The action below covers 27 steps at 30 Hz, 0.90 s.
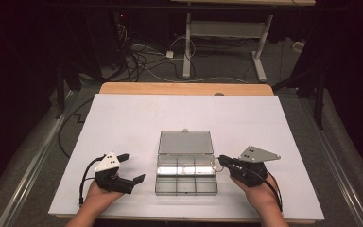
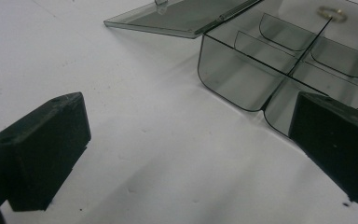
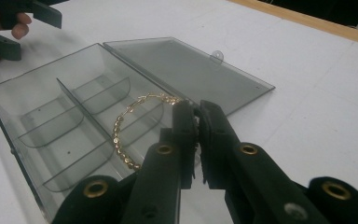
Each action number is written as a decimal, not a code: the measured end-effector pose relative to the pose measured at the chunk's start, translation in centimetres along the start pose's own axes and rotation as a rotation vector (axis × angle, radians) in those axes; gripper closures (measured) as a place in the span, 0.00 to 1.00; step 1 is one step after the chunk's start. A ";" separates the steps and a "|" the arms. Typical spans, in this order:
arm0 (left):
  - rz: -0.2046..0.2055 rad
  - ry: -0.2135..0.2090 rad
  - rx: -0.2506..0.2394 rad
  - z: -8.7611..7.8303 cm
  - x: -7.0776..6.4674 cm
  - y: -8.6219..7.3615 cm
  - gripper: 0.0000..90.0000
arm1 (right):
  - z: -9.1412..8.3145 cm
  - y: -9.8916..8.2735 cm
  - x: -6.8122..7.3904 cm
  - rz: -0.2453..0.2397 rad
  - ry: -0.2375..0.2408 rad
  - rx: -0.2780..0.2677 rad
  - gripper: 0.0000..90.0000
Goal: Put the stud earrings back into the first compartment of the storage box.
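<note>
A clear smoky plastic box (image 1: 157, 179) with several compartments lies at the table's near middle, its lid (image 1: 185, 143) folded flat behind it. My right gripper (image 1: 221, 160) is shut on a gold beaded bracelet (image 3: 119, 125), which loops from the jaw tips over the right end of the box (image 3: 9, 100). The bracelet (image 2: 332, 14) is a small gold ring in the left gripper view. Left of the box, my left gripper (image 1: 132, 168) rests low by the table with its jaws wide open and nothing between them (image 2: 186, 112).
White paper (image 1: 123, 118) covers the table, and a wooden edge (image 1: 184, 88) shows at the far side. The open lid (image 3: 182, 65) has a small tab at its far edge. Cables and a desk frame (image 1: 187, 42) lie on the floor beyond.
</note>
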<state>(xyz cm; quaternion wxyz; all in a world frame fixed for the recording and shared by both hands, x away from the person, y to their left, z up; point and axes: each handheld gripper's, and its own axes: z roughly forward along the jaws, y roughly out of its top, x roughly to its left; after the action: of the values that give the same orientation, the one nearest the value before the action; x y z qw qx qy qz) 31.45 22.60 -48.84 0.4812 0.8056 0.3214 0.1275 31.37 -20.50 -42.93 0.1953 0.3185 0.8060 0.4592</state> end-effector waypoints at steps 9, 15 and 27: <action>0.000 0.002 -0.003 0.0 0.0 0.0 0.00 | 1.8 0.9 1.1 -0.025 0.038 0.021 0.96; 0.004 0.005 -0.005 0.0 -0.1 0.0 0.00 | 3.0 1.2 2.0 -0.036 0.063 0.047 0.96; 0.007 0.000 -0.005 0.0 -0.1 0.0 0.00 | 5.5 2.4 4.1 -0.086 0.110 0.089 0.96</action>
<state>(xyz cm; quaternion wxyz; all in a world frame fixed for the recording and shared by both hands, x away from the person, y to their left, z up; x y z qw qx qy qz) 31.37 22.59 -48.84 0.4828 0.8054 0.3181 0.1303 32.50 -13.38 -43.73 0.1559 0.2662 0.8481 0.4308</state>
